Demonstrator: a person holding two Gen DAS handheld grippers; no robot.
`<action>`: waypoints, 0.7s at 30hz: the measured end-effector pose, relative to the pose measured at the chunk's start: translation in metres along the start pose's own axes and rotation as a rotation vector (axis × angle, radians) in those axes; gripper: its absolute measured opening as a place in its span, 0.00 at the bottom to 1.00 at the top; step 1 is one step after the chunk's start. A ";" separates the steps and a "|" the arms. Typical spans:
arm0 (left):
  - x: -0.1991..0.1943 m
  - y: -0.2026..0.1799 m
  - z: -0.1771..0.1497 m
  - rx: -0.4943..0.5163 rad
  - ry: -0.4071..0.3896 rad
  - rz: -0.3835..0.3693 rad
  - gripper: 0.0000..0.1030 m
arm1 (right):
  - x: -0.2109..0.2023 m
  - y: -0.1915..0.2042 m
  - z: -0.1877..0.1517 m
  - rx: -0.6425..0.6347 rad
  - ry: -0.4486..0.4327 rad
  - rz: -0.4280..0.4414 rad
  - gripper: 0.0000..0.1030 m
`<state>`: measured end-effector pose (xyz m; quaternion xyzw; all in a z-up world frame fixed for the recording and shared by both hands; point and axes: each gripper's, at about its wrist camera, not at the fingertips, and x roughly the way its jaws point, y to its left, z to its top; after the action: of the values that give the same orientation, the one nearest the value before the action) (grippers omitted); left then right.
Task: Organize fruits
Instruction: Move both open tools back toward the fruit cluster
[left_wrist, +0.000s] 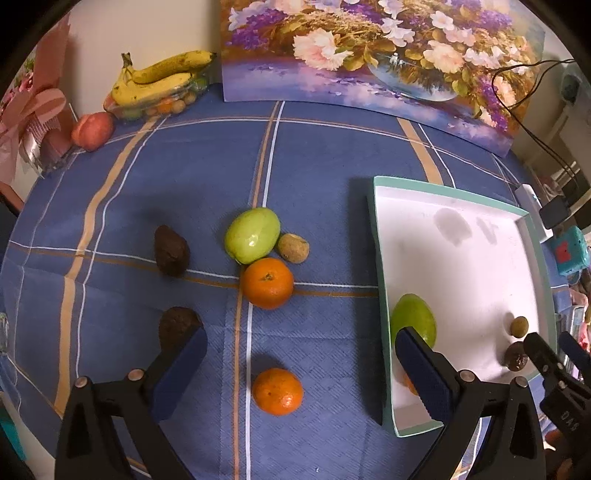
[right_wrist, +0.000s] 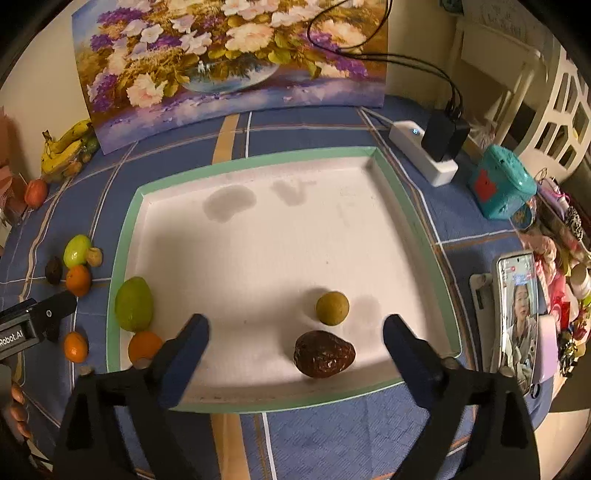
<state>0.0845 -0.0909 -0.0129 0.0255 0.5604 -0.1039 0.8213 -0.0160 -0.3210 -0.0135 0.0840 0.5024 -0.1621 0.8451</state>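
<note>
Hovering over a blue plaid tablecloth (left_wrist: 325, 166), both grippers stand spread wide with nothing between the pads. No earlier picture is given.

Left gripper (left_wrist: 299, 365): a loose orange (left_wrist: 277, 391) lies in the gap, untouched. At 12 o'clock from it sit a second orange (left_wrist: 267, 283), a green mango (left_wrist: 252, 235) and a small brownish fruit (left_wrist: 293, 248), all three touching. Two dark avocados lie at 10 o'clock — one (left_wrist: 171, 251) in the open, one (left_wrist: 177, 326) just behind the left finger. Bare cloth runs from this cluster back to the flower painting (left_wrist: 369, 48).

White tray with a green rim (right_wrist: 255, 157): its near-left corner holds a green mango (right_wrist: 133, 304) and an orange (right_wrist: 143, 345), both against the left wall. Most of the floor is clear.

Right gripper (right_wrist: 295, 343): a dark avocado (right_wrist: 324, 353) lies between the open fingers near the tray's front edge, a round greenish-brown fruit (right_wrist: 332, 308) just beyond at 12 o'clock. No pad touches either.

Only the right wrist view shows the tray's right side: a white power strip with a black charger (right_wrist: 430, 147), a teal box (right_wrist: 502, 184) and a propped phone (right_wrist: 517, 310) — all close to the rim at 1 to 3 o'clock. Only the left wrist view shows clearly the far-left corner: bananas on a dish of fruit (left_wrist: 162, 79), a peach (left_wrist: 92, 130), a pink ribboned gift (left_wrist: 33, 122).
</note>
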 end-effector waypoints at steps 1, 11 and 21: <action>-0.001 0.000 0.000 0.002 -0.002 0.001 1.00 | -0.001 0.000 0.000 0.004 -0.009 0.003 0.93; -0.006 0.009 0.003 0.006 -0.023 0.025 1.00 | -0.004 0.003 0.003 0.042 -0.042 0.032 0.93; -0.016 0.036 0.010 -0.033 -0.060 0.053 1.00 | 0.001 0.028 0.006 0.019 -0.013 0.053 0.93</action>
<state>0.0950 -0.0548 0.0025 0.0237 0.5364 -0.0733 0.8405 -0.0011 -0.2962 -0.0119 0.1042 0.4927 -0.1452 0.8516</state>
